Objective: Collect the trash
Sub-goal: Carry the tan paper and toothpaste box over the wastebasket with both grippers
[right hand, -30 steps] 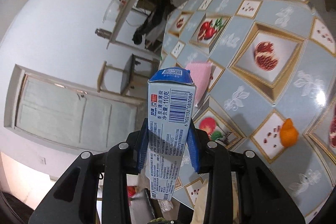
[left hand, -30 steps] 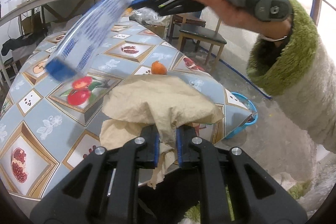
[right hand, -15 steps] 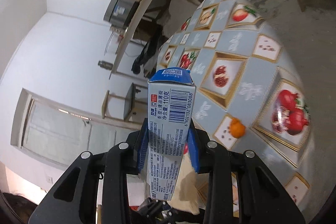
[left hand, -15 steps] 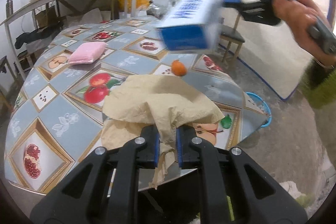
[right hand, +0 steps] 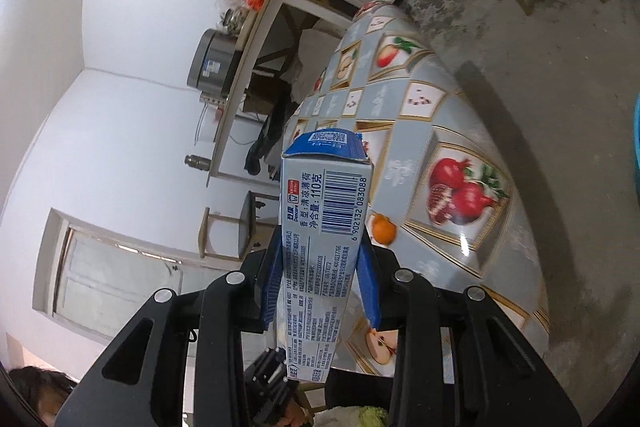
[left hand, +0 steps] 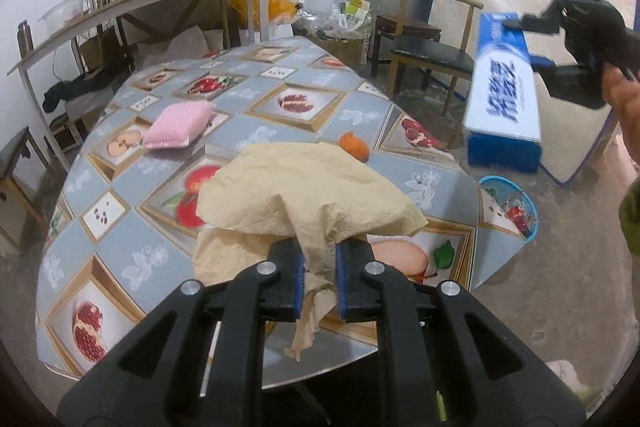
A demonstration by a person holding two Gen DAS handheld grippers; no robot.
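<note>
Left tongs (left hand: 319,277): pinching a crumpled tan paper towel (left hand: 304,199), blue pads pressed into its gathered neck; the rest of the sheet billows over the near end of the bench (left hand: 256,115).

Right tongs (right hand: 320,281): clamped on a blue-and-white toothpaste box (right hand: 324,227), held by its long sides. In the left wrist view the box (left hand: 502,95) hangs off the bench's right edge, above open concrete floor (left hand: 560,267) and up and away from a blue bin (left hand: 510,205) that sits on the floor just beside the bench edge.

On the bench: pink sponge (left hand: 178,121) at left-centre, orange fruit (left hand: 354,146) near the right edge. A wooden chair (left hand: 430,47) stands beyond the far right corner; floor between chair and bin is open.

Legible on the box: barcode "6 902132 083088", "110克", "清凉薄荷"; finer print unreadable.
</note>
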